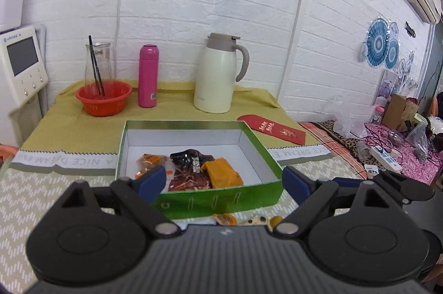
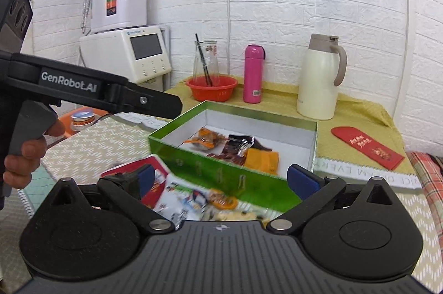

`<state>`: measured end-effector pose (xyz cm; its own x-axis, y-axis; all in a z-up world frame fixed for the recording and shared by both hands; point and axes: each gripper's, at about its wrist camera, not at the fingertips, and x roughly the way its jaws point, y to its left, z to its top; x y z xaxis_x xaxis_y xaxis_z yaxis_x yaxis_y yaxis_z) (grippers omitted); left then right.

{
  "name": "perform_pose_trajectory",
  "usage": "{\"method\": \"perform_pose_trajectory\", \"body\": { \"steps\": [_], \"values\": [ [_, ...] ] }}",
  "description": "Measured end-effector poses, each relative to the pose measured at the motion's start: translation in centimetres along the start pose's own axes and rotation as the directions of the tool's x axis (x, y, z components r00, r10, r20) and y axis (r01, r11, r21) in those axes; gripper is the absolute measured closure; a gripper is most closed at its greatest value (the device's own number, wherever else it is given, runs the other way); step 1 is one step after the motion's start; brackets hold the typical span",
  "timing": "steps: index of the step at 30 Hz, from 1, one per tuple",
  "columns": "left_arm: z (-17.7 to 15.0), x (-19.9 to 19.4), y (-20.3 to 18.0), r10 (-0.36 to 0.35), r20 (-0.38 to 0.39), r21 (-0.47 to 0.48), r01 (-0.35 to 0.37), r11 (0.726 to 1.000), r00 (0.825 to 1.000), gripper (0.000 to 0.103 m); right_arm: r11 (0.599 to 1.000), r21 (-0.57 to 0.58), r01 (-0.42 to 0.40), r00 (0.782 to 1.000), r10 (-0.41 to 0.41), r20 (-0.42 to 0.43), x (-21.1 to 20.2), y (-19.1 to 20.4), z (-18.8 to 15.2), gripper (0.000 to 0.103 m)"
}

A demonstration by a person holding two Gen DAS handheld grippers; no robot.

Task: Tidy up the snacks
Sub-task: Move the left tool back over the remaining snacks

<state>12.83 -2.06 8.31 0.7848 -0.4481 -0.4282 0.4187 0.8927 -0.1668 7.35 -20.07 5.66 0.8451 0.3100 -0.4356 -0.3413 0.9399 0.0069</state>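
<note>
On the desk (image 1: 69, 133), a shallow green box (image 1: 221, 200) sits open-topped near the front edge, holding three snack packets (image 1: 191, 169): an orange-printed one, a dark one and a plain orange one, bunched toward its near wall with bare white floor behind them. More loose snacks (image 2: 188, 200) lie outside, just before that wall, somewhat blurred, so their count is unclear. The left tool (image 1: 224, 177) hangs above the box's near edge with its blue pads spread wide and nothing between them. The right tool (image 2: 221, 177) is likewise spread and empty over the loose packets. Behind the box stand a red basket (image 1: 103, 97), pink bottle (image 1: 148, 75) and cream jug (image 1: 217, 72) along the wall; a red envelope (image 1: 272, 128) lies right of the box.
</note>
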Motion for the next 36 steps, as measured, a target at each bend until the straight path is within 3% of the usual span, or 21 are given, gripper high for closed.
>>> {"method": "perform_pose_trajectory", "body": {
  "steps": [7, 13, 16, 27, 32, 36],
  "values": [
    [-5.8, -3.5, 1.0, 0.031, -0.090, -0.007, -0.032, 0.999, 0.995, 0.014, 0.999, 0.043, -0.026, 0.999, 0.027, -0.035, -2.8, 1.8, -4.2, 0.000],
    [-11.1, -4.7, 2.6, 0.090, -0.158, -0.032, -0.096, 0.995, 0.983, 0.014, 0.997, 0.074, -0.037, 0.992, 0.046, -0.121, -1.6, 3.2, -8.0, 0.000],
    [-12.5, -4.9, 3.7, 0.076, -0.204, -0.078, -0.094, 0.993, 0.976, 0.014, 0.998, 0.046, -0.032, 0.987, 0.039, -0.159, -0.3, 4.0, -8.7, 0.000],
    [-12.8, -4.0, 4.7, 0.063, -0.230, -0.115, -0.091, 0.989, 0.971, 0.014, 1.000, -0.010, 0.017, 0.971, -0.019, -0.237, 3.1, 4.7, -9.4, 0.000],
    [-12.7, -3.1, 3.7, -0.016, -0.248, -0.118, -0.014, 0.993, 0.969, 0.014, 1.000, -0.006, 0.015, 0.970, -0.016, -0.244, 3.4, 4.7, -9.7, 0.019],
    [-12.8, -2.0, 2.1, -0.090, -0.272, -0.116, 0.060, 0.991, 0.958, 0.014, 1.000, -0.016, -0.026, 0.968, 0.021, -0.250, 2.5, 5.4, -10.0, 0.018]
  ]
}}
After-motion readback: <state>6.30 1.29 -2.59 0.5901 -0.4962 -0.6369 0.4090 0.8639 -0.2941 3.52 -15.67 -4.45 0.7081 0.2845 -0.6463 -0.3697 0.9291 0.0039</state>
